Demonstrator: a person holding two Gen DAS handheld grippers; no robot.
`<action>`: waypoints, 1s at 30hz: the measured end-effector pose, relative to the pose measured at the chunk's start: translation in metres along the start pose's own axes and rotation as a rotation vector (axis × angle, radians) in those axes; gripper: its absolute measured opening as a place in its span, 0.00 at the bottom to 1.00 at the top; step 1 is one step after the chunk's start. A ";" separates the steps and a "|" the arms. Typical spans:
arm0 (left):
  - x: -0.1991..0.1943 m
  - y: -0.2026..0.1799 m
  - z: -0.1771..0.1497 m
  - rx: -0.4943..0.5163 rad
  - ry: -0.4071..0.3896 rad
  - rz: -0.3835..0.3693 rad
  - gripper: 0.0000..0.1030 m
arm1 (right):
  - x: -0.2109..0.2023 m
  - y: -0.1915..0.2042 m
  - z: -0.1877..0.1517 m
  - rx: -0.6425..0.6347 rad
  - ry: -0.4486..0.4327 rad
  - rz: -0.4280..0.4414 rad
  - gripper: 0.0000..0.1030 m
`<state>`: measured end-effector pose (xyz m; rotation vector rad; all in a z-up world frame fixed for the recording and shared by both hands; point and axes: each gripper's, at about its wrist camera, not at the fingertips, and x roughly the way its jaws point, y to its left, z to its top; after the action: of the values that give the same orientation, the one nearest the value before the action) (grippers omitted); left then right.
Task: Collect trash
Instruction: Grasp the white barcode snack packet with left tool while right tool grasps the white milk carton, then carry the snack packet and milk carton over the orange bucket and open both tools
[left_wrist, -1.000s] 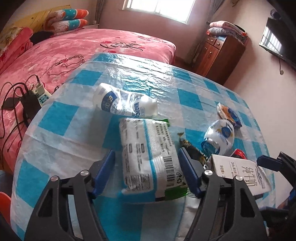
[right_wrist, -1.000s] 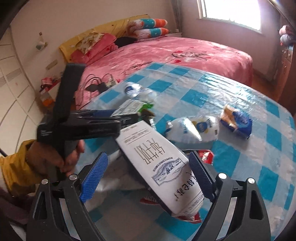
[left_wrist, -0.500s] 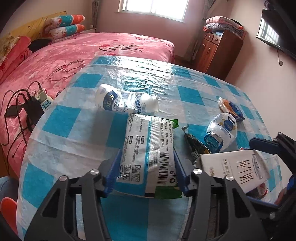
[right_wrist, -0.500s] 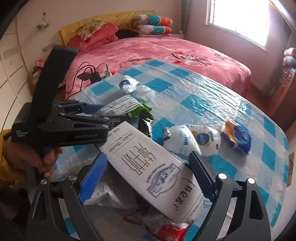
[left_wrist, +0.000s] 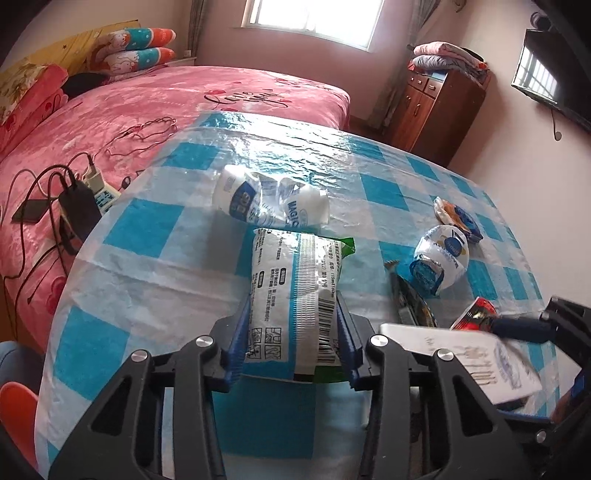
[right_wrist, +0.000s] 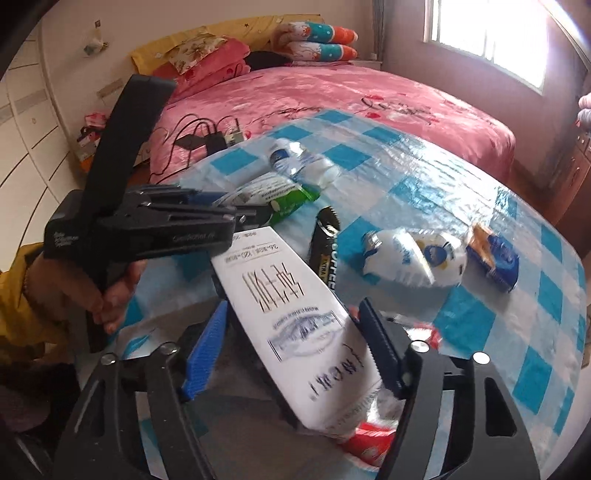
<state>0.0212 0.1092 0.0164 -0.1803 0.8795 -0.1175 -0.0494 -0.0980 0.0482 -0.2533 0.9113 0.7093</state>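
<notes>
Blue pads of your left gripper (left_wrist: 291, 345) have just been closing, and they now pinch the white and green wrapper (left_wrist: 295, 295) by its two long sides, near the front edge of the checked table (left_wrist: 147, 236). Behind it, a crushed white bottle (left_wrist: 269, 203) lies untouched. To the right of the wrapper you can see a dark sachet (left_wrist: 410, 299), then a second crushed bottle (left_wrist: 441, 260) and a small blue and orange packet (left_wrist: 458, 218), all apart from each other and not yet collected. Further right, your right gripper (right_wrist: 291, 350) has the white milk carton (right_wrist: 295, 317) between its jaws, which have also just been closing; the dark pad seems to touch the carton, but the blue pad stands a little off it, so I judge this grip is not finished. A red wrapper (right_wrist: 369, 439) lies under the carton. No bin or bag is visible in the pictures, so the task looks to be in its early part: two pieces are in hand or almost, and at least five more stay on the table.
</notes>
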 end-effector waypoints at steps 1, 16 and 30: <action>-0.002 0.001 -0.002 -0.001 0.001 -0.002 0.41 | -0.001 0.005 -0.001 -0.012 0.005 0.004 0.63; -0.030 0.025 -0.019 -0.046 -0.014 -0.022 0.40 | 0.021 0.023 0.009 -0.014 0.031 0.056 0.74; -0.061 0.052 -0.036 -0.099 -0.048 -0.053 0.40 | 0.012 0.053 -0.002 -0.026 0.040 0.007 0.61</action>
<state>-0.0441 0.1673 0.0293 -0.2975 0.8339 -0.1189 -0.0810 -0.0543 0.0424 -0.2884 0.9421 0.7249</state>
